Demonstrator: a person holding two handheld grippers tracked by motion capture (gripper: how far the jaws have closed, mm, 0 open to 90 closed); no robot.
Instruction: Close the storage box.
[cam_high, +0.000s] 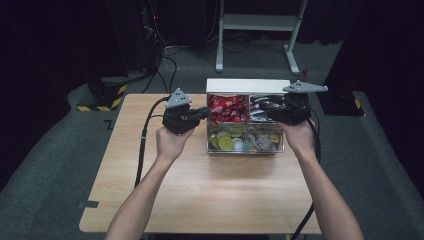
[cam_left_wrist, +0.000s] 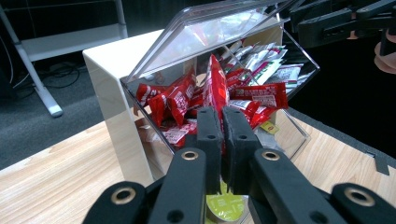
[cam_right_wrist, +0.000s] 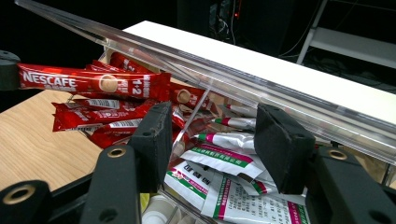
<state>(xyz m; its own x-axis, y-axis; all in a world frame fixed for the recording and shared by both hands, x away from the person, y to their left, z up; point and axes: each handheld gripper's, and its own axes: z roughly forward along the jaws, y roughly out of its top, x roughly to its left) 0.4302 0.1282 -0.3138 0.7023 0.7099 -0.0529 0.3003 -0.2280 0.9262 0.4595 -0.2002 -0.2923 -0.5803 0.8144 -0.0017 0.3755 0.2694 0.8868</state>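
— Dark floor and cables ring your wooden table (cam_high: 200, 190); what does your left gripper (cam_left_wrist: 222, 122) hold?
— Its jaws pinch a red sachet (cam_left_wrist: 215, 84), lifted just ahead of them from the clear organizer (cam_high: 246, 148).
— And your right gripper (cam_right_wrist: 212, 135)?
— Spread wide, empty, white-green sachets (cam_right_wrist: 219, 161) between and beyond its jaws.

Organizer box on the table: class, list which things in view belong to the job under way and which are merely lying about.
In the job:
left gripper, shut on a red Nescafe sachet
right gripper, open
clear organizer box
its raised lid

Lying about:
green-and-white sachets
yellow-green pods
white frame on the floor
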